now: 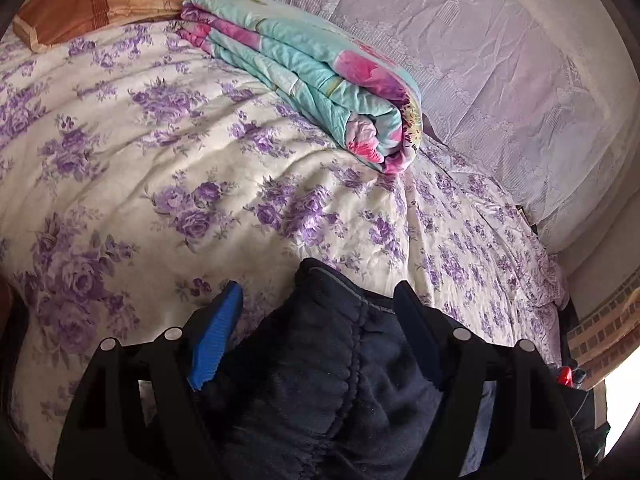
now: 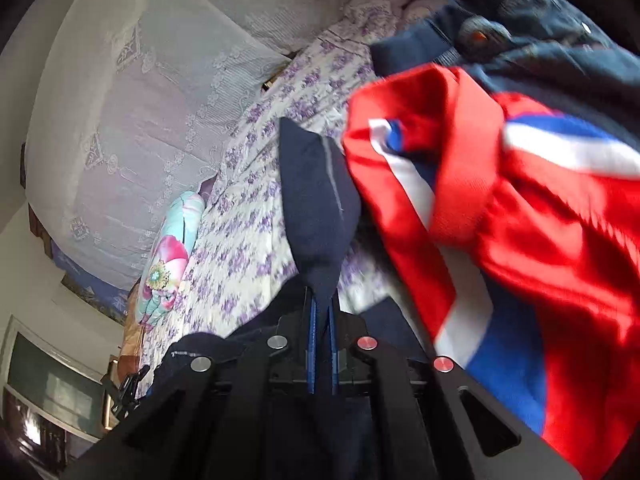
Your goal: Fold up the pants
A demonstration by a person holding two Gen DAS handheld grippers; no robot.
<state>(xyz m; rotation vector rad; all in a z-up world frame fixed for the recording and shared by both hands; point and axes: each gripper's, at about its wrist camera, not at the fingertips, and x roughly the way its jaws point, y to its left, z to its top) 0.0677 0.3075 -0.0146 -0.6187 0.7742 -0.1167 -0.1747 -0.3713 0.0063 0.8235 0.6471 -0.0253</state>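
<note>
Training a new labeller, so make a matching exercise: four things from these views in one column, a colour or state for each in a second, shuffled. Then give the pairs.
1. left tool
2. right tool
3. quilt
4. pillow

A. brown
B. open around navy fabric
C. folded, teal and pink
D. shut on navy fabric

Pairs: 1-B, 2-D, 3-C, 4-A

Home bedroom: floral-sheeted bed (image 1: 168,152), folded quilt (image 1: 304,72).

Navy pants (image 1: 320,360), purple-rose cream bedspread (image 1: 160,160), turquoise-pink quilt (image 1: 312,76), blurry, perhaps red-white-blue garment (image 2: 520,220).
</note>
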